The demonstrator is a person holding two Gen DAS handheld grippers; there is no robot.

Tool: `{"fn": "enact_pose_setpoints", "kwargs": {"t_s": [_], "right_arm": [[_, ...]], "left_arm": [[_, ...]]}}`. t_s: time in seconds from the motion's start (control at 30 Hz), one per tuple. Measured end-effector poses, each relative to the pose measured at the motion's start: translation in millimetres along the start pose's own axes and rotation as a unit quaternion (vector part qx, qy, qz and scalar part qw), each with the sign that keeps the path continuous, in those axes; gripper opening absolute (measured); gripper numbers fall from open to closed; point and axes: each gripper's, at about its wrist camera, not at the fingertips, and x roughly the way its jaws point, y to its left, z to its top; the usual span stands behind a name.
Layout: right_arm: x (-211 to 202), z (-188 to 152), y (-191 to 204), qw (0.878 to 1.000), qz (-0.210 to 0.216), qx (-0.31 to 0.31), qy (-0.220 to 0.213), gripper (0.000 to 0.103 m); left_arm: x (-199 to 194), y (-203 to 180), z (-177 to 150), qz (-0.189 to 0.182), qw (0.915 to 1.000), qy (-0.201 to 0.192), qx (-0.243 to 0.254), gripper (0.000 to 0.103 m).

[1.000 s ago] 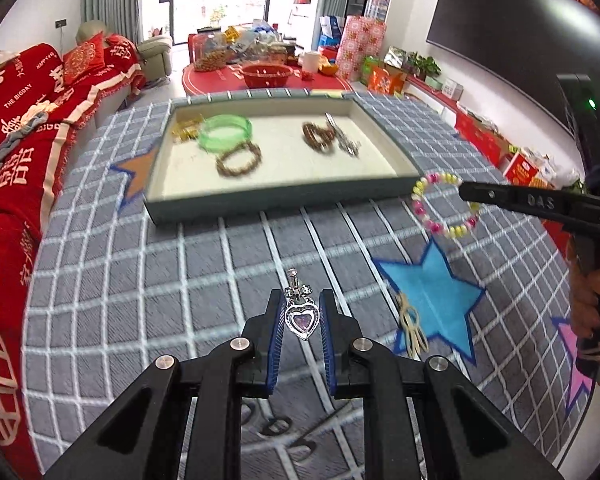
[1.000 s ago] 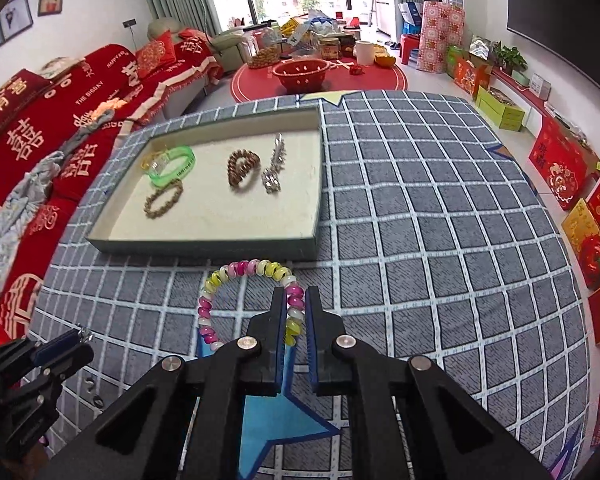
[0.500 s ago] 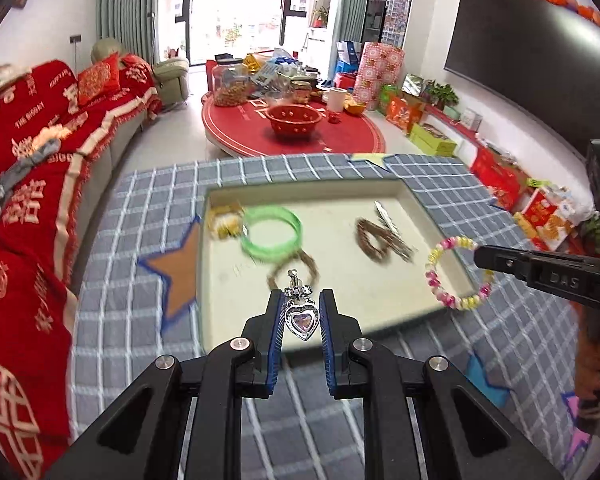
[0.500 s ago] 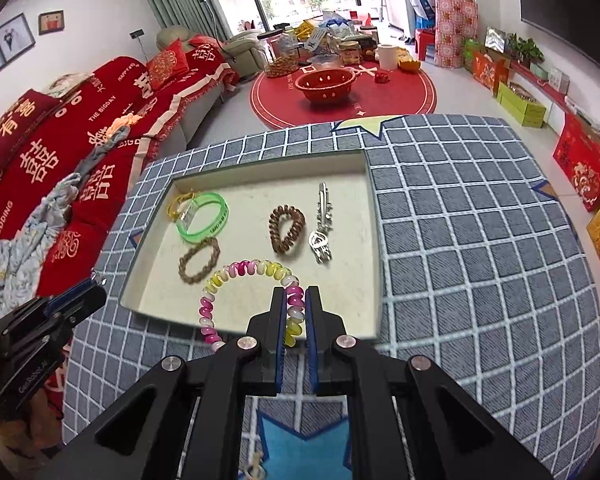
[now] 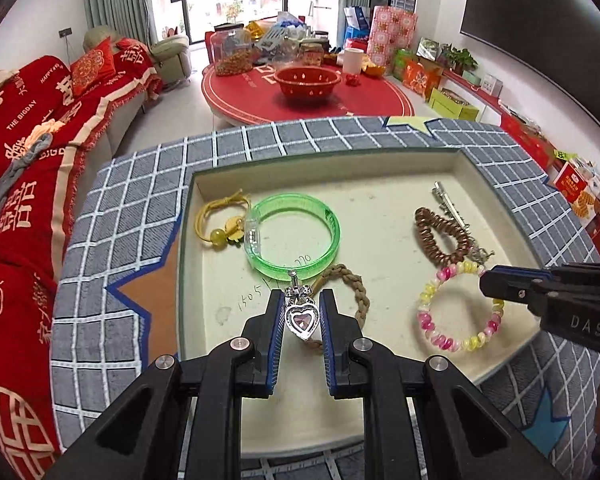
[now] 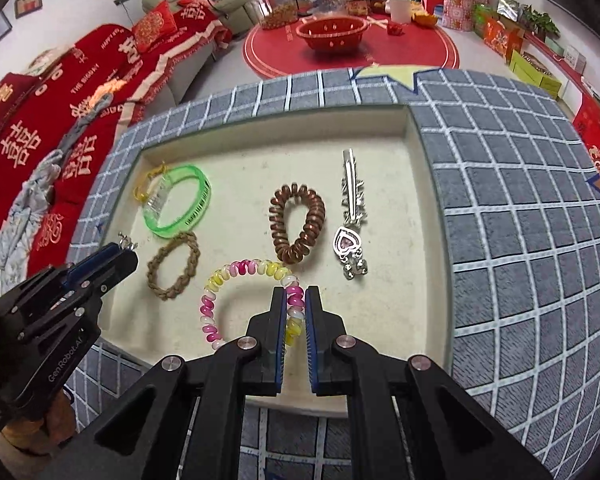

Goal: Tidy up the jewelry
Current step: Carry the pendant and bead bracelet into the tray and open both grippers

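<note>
My left gripper (image 5: 300,300) is shut on a silver heart pendant (image 5: 301,317) with a pink stone, held over the front of the cream tray (image 5: 380,160). My right gripper (image 6: 296,296) is shut on a pink-yellow-white spiral bracelet (image 6: 236,276), held low over the tray's front right; it also shows in the left wrist view (image 5: 456,304). In the tray lie a green bangle (image 5: 292,236), a yellow cord charm (image 5: 220,224), a braided tan band (image 6: 174,266), a brown spiral hair tie (image 6: 298,226) and a silver hair clip (image 6: 352,216).
The tray sits on a grey checked cloth with star patches (image 6: 520,200). A red sofa (image 5: 32,140) runs along the left. A round red table (image 5: 308,96) with a red basket and jars stands beyond.
Both grippers have moved forward from the cloth to over the tray, each still holding its piece. The tray now fills the middle of both views.
</note>
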Motion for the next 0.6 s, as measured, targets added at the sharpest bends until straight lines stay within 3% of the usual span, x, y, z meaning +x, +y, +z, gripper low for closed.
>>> {"fn": "enact_pose_setpoints", "kwargs": {"t_s": [0.1, 0.27, 0.6], "right_arm": [[14.4, 2.7, -3.6, 1.0, -0.01, 0.007, 0.008, 0.009], [16.1, 10.4, -15.9, 0.999, -0.036, 0.02, -0.013, 0.009], [15.8, 7.3, -17.6, 0.998, -0.062, 0.013, -0.026, 0.01]], "left_arm": [[11.0, -1.1, -1.4, 0.003, 1.0, 0.008, -0.001, 0.031], [21.4, 1.1, -1.2, 0.009, 0.9998, 0.014, -0.01, 0.031], [22.8, -10.0, -4.2, 0.051, 0.9985, 0.001, 0.017, 0.031]]}}
